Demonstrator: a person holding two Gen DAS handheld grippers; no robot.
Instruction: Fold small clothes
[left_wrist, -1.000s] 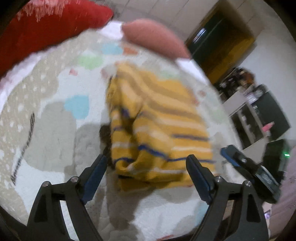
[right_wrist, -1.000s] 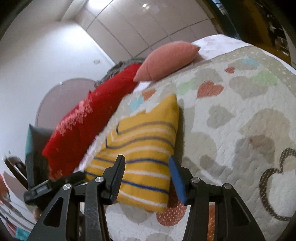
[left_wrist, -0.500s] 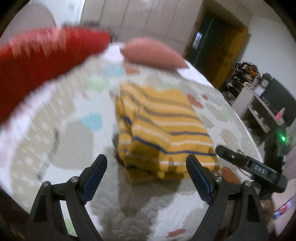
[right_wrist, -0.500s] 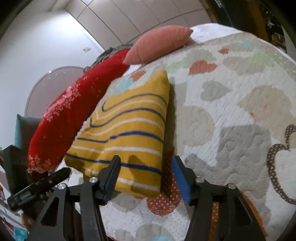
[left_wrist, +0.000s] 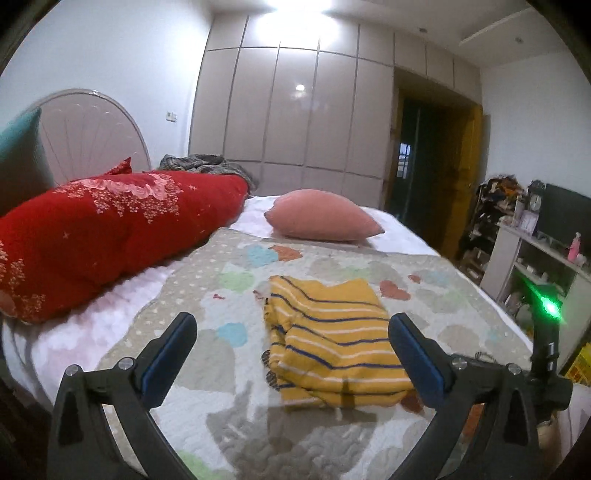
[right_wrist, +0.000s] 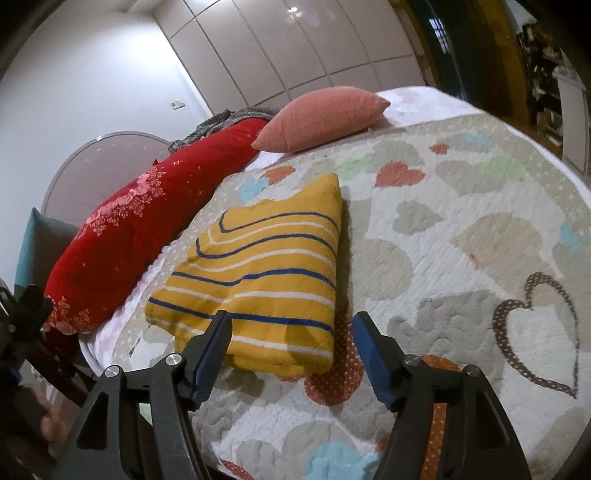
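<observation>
A yellow sweater (left_wrist: 332, 339) with blue and white stripes lies folded into a thick rectangle on the heart-patterned quilt (left_wrist: 207, 280), near the bed's front edge. Left gripper (left_wrist: 291, 354) and right gripper (right_wrist: 291, 347) hover just before it, jaws wide, holding nothing.

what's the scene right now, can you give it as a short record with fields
surface: heart-print quilt on a bed
garment: yellow striped top, folded into a compact stack, lying flat on the quilt
left gripper: open, fingers apart, holding nothing, above the quilt with the folded top showing between its fingers
right gripper: open, holding nothing, at the near edge of the top
contact: neither gripper clearly touches the top
behind the top: pink cushion and red bolster
fold state: looks finished
</observation>
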